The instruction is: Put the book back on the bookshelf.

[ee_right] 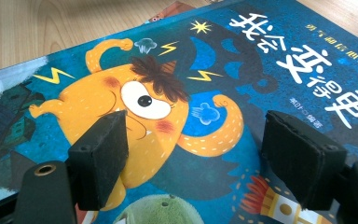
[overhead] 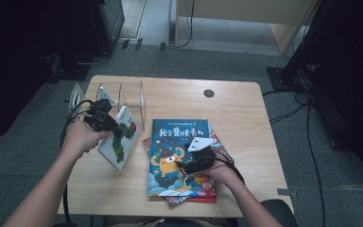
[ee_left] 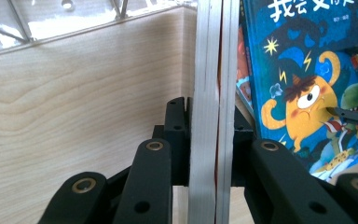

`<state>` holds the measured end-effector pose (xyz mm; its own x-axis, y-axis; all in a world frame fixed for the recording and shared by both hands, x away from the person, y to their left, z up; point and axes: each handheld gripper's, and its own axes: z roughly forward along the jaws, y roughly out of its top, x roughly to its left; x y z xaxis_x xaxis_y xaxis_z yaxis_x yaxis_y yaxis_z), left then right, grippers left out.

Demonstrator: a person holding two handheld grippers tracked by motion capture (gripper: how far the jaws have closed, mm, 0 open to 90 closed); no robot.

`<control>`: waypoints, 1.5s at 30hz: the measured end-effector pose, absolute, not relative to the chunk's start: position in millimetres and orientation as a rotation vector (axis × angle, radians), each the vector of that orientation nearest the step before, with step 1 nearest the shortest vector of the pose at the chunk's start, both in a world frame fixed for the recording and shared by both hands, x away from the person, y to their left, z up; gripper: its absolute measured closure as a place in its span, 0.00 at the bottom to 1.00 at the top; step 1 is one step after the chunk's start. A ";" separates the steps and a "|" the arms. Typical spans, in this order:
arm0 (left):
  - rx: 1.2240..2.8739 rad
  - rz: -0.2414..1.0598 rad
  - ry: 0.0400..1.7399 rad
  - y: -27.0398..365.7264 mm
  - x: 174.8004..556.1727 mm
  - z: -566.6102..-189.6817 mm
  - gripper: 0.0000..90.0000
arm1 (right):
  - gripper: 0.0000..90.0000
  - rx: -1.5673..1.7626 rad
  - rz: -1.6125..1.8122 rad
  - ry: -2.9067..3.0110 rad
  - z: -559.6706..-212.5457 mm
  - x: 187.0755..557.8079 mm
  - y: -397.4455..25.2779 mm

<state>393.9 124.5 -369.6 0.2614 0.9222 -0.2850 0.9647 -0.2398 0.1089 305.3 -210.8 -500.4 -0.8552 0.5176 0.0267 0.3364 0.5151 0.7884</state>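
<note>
Gripping a thin white book [overhead: 119, 138] by its edge, the left gripper [overhead: 108, 124] has it raised off the wooden table [overhead: 236, 109], tilted, its cover with red and green shapes turned up toward the high view. It sits just in front of the clear wire-divided book rack [overhead: 123, 97] at the table's far left corner. From the left gripper view the two black jaws are clamped flat on either side of the white book [ee_left: 213, 112], which runs edge-on straight up between them, and the rack [ee_left: 51, 18] shows beyond it above the pale wood.

Over to the right lies a blue picture book [overhead: 179, 161] flat on the table, with an orange one-eyed monster and white lettering on its cover. It rests on top of a red book [overhead: 196, 197] whose edges peek out at the bottom and the side. The right gripper [overhead: 182, 166] hovers low over the blue cover, about at the monster. In the right gripper view its jaws stand well apart, holding nothing, with the blue picture book [ee_right: 214, 79] spread out beneath and between them. Whether the pads [ee_right: 102, 154] actually touch the cover I cannot tell
</note>
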 end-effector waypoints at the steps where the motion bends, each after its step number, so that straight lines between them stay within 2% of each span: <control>1: 2.276 -0.230 1.748 123.5 394.6 -369.2 0.86 | 0.25 0.728 1.254 2.544 -500.4 305.3 -210.8; 18: 2.250 -0.220 1.831 107.4 417.7 -365.7 0.86 | 0.25 0.726 1.252 2.546 -500.3 305.4 -210.8; 28: 2.207 -0.211 1.876 106.1 427.7 -366.5 0.86 | 0.24 0.725 1.252 2.547 -500.3 305.7 -210.6; 38: 2.144 -0.262 1.921 109.8 441.9 -368.4 0.86 | 0.24 0.725 1.252 2.548 -500.3 305.8 -210.6; 45: 2.137 -0.236 1.943 105.3 448.9 -366.2 0.86 | 0.24 0.726 1.253 2.548 -500.3 305.8 -210.6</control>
<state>448.9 105.3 -366.2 0.1014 0.9546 -0.2802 0.9939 -0.0849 0.0707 305.8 -210.6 -500.3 -0.8566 0.5152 0.0275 0.3364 0.5173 0.7869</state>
